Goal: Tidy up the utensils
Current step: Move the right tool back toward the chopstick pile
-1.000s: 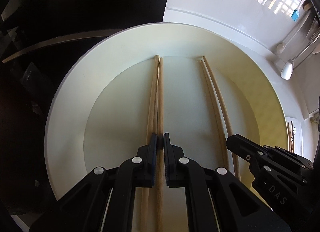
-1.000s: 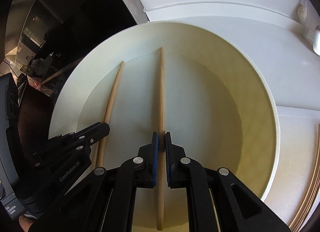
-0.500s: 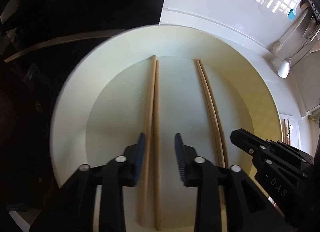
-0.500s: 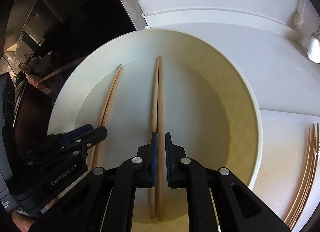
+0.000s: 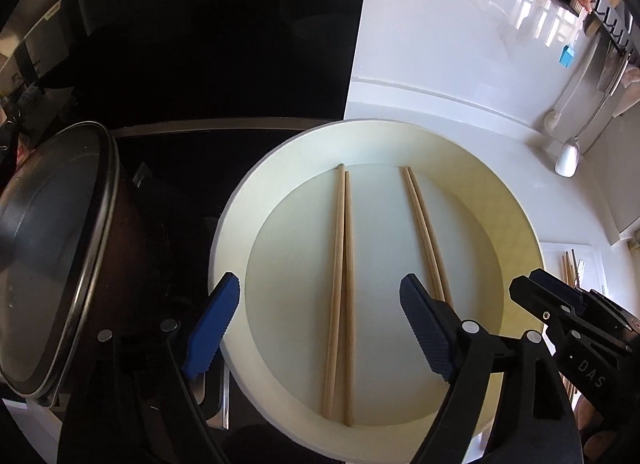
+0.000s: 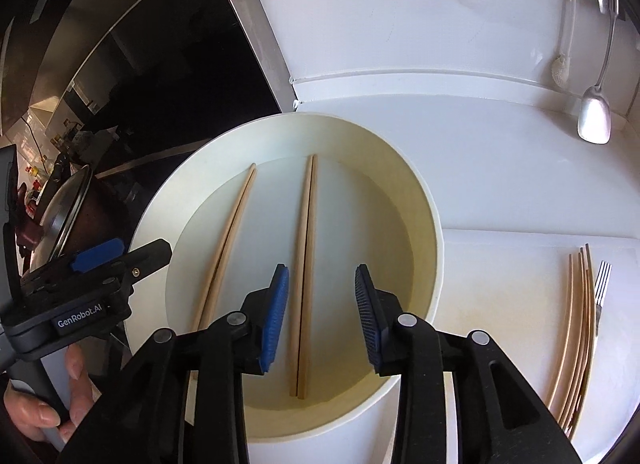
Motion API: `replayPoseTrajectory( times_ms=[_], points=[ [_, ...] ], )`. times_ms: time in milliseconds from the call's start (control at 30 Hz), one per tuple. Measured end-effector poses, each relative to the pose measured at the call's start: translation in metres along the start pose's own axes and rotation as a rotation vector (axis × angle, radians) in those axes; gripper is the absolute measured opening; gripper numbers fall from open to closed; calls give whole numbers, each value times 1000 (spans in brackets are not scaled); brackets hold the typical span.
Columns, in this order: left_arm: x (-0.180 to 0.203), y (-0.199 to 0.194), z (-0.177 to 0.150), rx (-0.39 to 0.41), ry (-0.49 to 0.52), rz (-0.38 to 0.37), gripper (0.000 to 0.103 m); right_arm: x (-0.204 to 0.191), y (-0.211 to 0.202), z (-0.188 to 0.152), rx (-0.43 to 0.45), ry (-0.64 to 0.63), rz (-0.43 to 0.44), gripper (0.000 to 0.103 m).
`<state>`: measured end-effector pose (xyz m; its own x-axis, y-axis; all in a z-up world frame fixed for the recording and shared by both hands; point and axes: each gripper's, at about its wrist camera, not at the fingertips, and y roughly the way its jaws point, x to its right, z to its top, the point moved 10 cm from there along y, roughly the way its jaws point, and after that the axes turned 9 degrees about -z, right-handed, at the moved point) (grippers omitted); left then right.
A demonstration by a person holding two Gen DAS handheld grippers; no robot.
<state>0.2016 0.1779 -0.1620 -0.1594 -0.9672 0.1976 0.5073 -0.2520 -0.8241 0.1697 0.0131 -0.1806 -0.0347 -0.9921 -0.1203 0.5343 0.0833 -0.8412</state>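
Note:
A round cream dish [image 5: 240,199] holds two pairs of wooden chopsticks lying side by side. In the left wrist view, the left pair [image 5: 342,284] lies flat below my left gripper [image 5: 320,324]. Its jaws are opening wide and the blue pads touch nothing. The right pair [image 5: 424,232] runs toward my right gripper [image 5: 528,284]. In the right wrist view, my right gripper [image 6: 322,304] hovers over the middle pair [image 6: 306,264]. Its jaws are opening, clear of the sticks. The other pair [image 6: 228,244] lies near my left gripper [image 6: 132,256] in the dish [image 6: 424,203].
A dark pot with a glass lid [image 5: 52,256] stands on the black cooktop left of the dish. Several loose chopsticks [image 6: 576,324] and a fork [image 6: 600,288] lie on the white counter to the right. A spoon [image 6: 594,119] hangs on the wall. A hand [image 6: 40,412] grips the left handle.
Both grippers opened and let go of their chopstick pairs, which now lie in the dish. Both lifted back from it, and the pot came into view.

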Motion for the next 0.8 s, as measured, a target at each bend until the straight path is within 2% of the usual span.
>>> replayPoseTrajectory(
  times_ms=[67, 167, 200, 367, 600, 800],
  points=[
    [2, -8, -3, 10, 6, 4, 90, 2, -8, -4, 17, 7, -5, 39],
    [9, -17, -7, 29, 18, -8, 95, 7, -21, -13, 40, 22, -10, 43],
    [12, -20, -8, 37, 25, -10, 96, 9, -25, -15, 49, 28, -14, 46],
    [37, -26, -16, 48, 79, -18, 96, 34, -44, -30, 104, 83, -46, 48],
    [108, -26, -23, 59, 175, -108, 96, 96, -75, -61, 118, 178, -145, 52],
    [180, -29, -32, 74, 211, -198, 96, 164, -107, -88, 143, 248, -232, 53]
  ],
)
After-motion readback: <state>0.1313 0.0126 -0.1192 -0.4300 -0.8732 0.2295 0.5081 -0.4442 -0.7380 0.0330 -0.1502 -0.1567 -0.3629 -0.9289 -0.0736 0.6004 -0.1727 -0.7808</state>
